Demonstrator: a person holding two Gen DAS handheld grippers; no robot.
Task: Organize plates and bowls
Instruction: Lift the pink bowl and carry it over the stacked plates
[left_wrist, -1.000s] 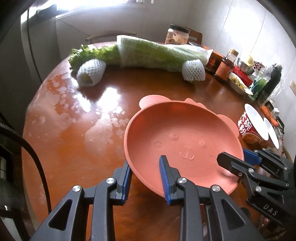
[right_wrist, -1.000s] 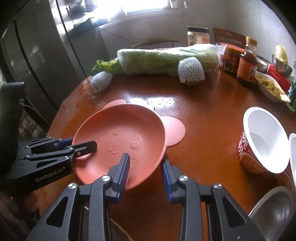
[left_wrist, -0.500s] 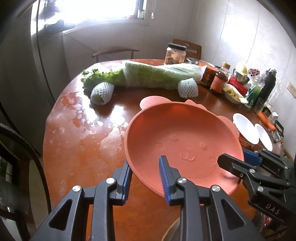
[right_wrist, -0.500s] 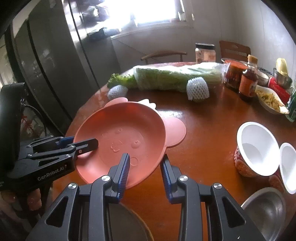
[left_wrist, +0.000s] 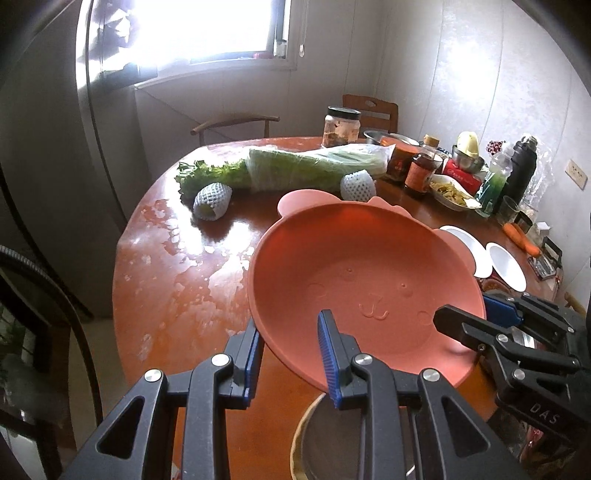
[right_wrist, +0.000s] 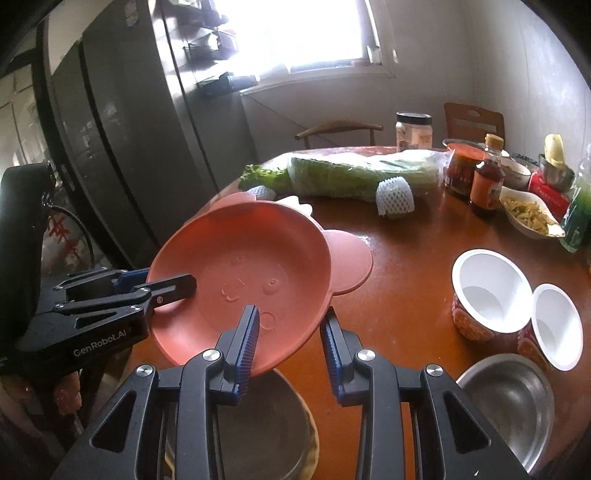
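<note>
We've got a matte pink plastic plate, bear-face embossed, round ears, tilted, mid-frame over the glossy wood table. L gripper jaws narrow, pinching its near rim; R gripper same, clamped on the opposite rim. Steel bowl sits lower right.

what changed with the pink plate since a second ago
Both grippers, left gripper and right gripper, have lifted the pink plate up off the table, exposing a dish beneath. Both grips on its rim are unchanged; the vegetables and paper cups stayed put.
</note>
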